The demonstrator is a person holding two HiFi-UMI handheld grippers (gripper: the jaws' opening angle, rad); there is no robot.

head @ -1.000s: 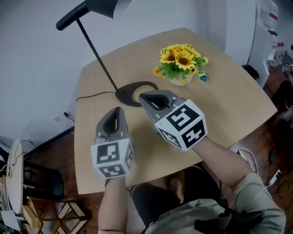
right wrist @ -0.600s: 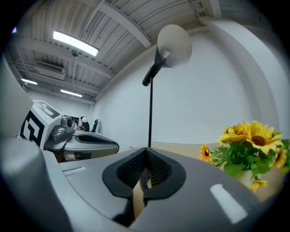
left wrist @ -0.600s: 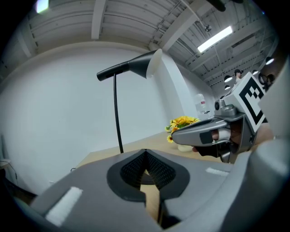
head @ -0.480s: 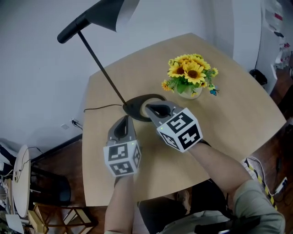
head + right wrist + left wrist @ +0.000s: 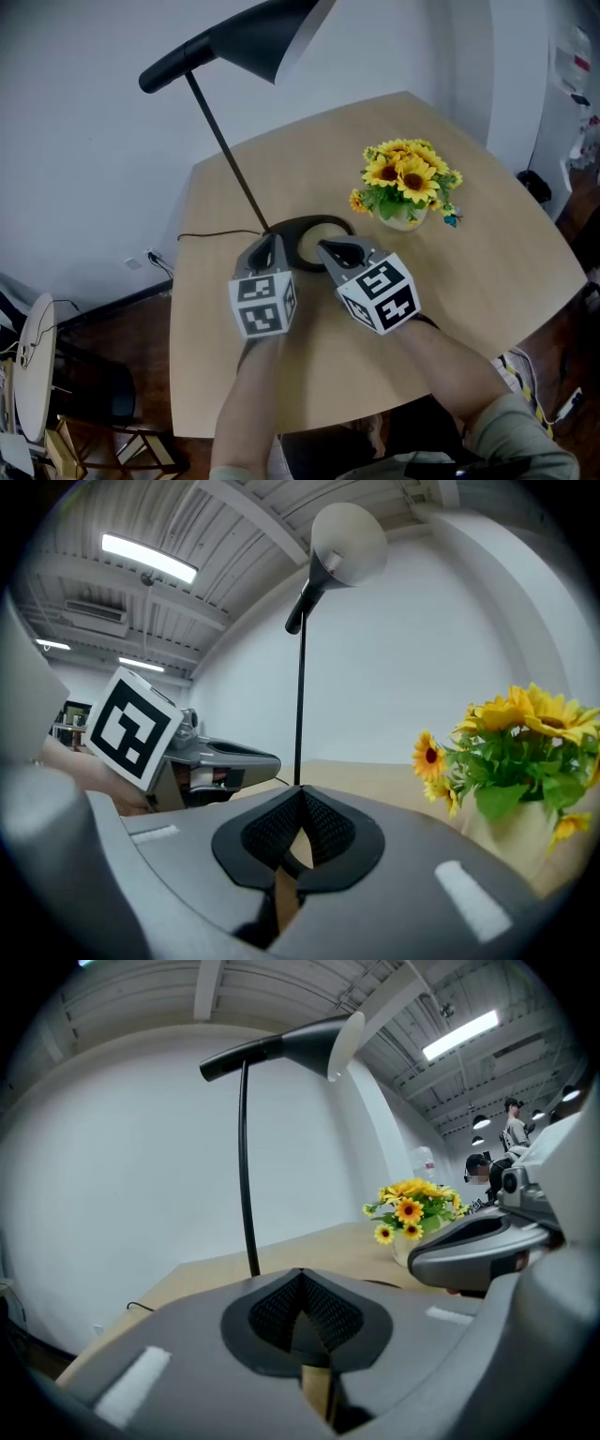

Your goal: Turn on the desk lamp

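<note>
1. Black desk lamp (image 5: pixel 228 155), with a thin stem and cone shade, stands on its flat round base (image 5: pixel 314 223) toward the far side of the light wood table (image 5: pixel 497 262).
2. Left gripper (image 5: pixel 268 244) and right gripper (image 5: pixel 330 248) are side by side, forearms reaching in over the near edge. Tips are at the base's near rim; contact unclear.
3. Both sets of jaws are closed tip to tip, nothing between them.
4. Yellow sunflower bunch (image 5: pixel 408 178) sits just right of the base, with bare tabletop beyond it. Thin black cord (image 5: pixel 206 234) runs to the left edge.
</note>
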